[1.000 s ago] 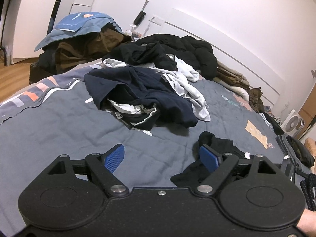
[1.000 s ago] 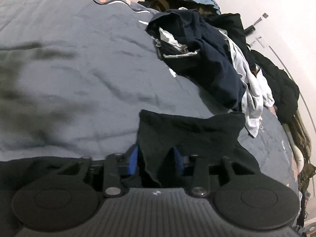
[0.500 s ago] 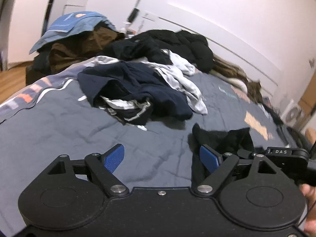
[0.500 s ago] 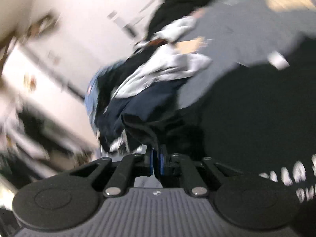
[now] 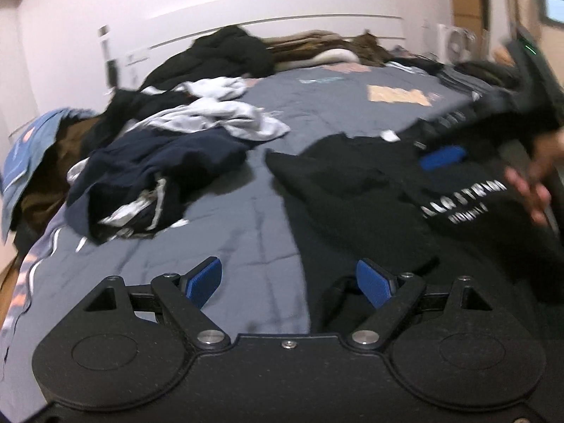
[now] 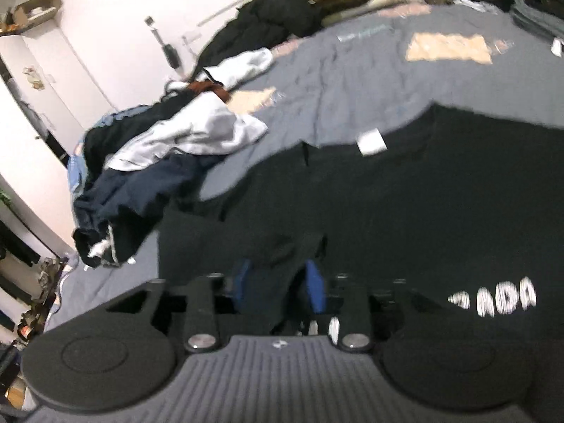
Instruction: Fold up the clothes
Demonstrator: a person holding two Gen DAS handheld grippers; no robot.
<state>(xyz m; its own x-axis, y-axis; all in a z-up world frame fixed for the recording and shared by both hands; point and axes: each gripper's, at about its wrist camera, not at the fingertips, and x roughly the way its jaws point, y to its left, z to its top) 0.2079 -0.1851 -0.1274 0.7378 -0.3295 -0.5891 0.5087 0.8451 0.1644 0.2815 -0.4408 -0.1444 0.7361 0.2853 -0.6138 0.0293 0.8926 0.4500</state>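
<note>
Black tee (image 6: 423, 211) spread on bed (image 5: 246, 229); right tool (image 6: 278, 283) jaws just opening, cloth between.

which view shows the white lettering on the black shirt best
The left wrist view: on the black printed shirt, two lines of white lettering show whole, though blurred. The right wrist view shows only one smeared fragment of lettering low at the right, near its tongs.
</note>
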